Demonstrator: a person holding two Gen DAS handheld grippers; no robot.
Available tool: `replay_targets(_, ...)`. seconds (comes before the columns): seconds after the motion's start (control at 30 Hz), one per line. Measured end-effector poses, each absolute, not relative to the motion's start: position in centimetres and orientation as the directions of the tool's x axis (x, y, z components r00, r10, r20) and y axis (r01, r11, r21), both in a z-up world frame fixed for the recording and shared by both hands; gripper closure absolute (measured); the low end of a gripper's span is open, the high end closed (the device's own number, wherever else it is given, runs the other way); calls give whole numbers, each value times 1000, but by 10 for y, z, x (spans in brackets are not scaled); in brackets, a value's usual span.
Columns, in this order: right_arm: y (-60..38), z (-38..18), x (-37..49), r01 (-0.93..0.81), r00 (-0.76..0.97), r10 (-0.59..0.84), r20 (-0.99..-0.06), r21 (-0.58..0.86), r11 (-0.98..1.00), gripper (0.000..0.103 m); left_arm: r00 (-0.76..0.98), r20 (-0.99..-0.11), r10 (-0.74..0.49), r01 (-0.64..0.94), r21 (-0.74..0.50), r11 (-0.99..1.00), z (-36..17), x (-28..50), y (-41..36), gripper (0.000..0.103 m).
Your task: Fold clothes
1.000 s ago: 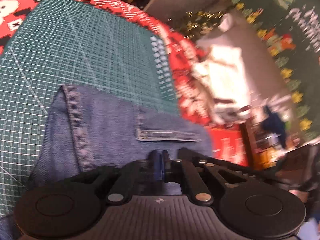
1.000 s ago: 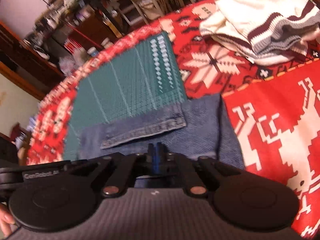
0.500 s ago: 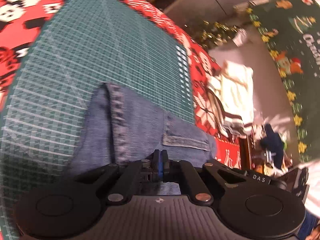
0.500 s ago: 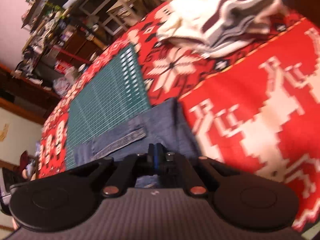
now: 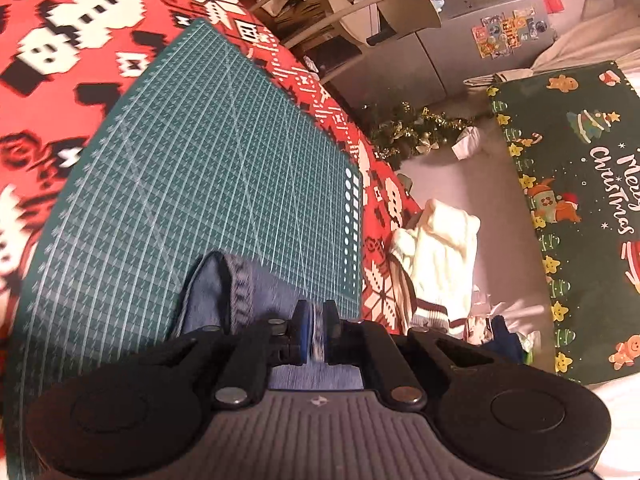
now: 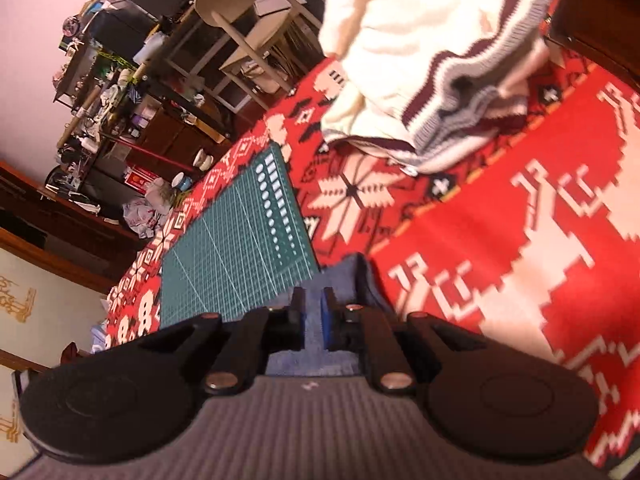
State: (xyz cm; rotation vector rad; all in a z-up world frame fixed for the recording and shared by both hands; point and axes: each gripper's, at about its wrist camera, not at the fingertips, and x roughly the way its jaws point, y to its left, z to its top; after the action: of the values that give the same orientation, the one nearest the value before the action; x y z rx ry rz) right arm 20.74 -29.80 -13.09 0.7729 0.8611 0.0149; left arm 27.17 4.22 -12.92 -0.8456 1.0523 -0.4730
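- Your left gripper (image 5: 316,330) points down at a green cutting mat (image 5: 208,184). Its jaws are pinched on a thin edge of blue denim jeans (image 5: 224,296), with fabric visible in the narrow slot between the pads.
- The jeans sit bunched at the near edge of the mat, a stitched seam running away from the jaws. The mat lies on a red patterned tablecloth (image 5: 60,40).
- Your right gripper (image 6: 314,320) points at the other end of the same denim, where it overlaps the mat's corner and the red cloth. Its jaws are opening; denim shows in the gap, though the pads no longer seem to press it, and blur makes that hard to confirm.
- A cream sweater with dark stripes (image 6: 432,60) lies heaped farther along the table, well apart from the jeans and not folded.
- By my reading, the jeans are partway through folding, and the sweater is untouched, so much of the task remains.
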Motion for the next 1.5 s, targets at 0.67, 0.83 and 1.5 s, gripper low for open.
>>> replay_targets(0.67,-319,-157,218,392,672,254,-696,625,675,94,502,-635,-588,-87,-713,696,-133,271,56,100)
replay_targets(0.83,-319,-150,219,368,696,277,-662,660,655,90,528,-612,-589,-162,-753,637,-137,274,75,79)
replay_targets(1.5,-308,-173,246,445,646,237,-726,609,656,102,502,-672,-544,-246,-714,656,-146,281,64,95)
